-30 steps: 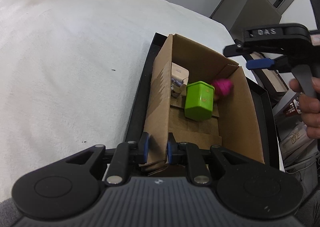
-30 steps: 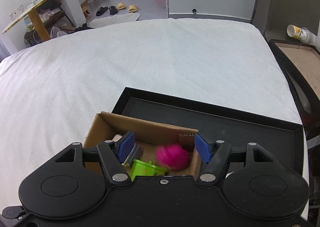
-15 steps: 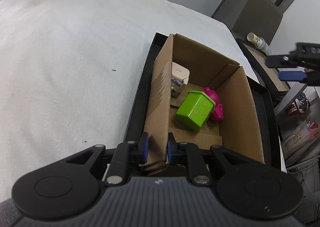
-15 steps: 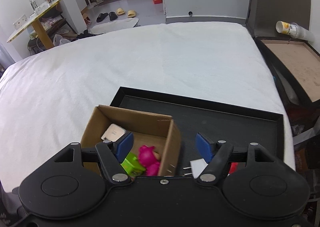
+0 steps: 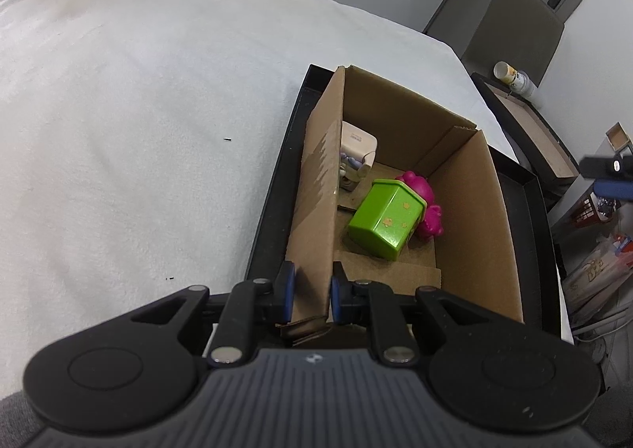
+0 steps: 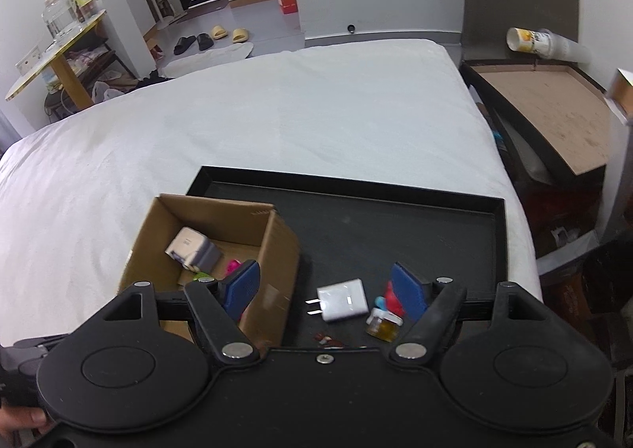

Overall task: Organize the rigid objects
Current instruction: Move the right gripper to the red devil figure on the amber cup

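Left tongs (image 5: 309, 292) pinch the cardboard box (image 5: 316, 187) wall, steadying it on the black tray (image 6: 395, 210). Right tongs (image 6: 324, 290), empty and opening, hover over the white charger (image 6: 342, 299) beside the box.

Two wrist fisheyes, angled steeply down, close over the shared cardboard box (image 5: 467, 218) and black tray (image 6: 395, 210).

1. My left gripper (image 5: 309, 292) points steeply down, its blue pads clamped on the brown cardboard box wall (image 5: 316, 210).
2. My right gripper (image 6: 326, 290) angles down too, jaws opening, nothing pinched between its blue pads (image 6: 407, 292).
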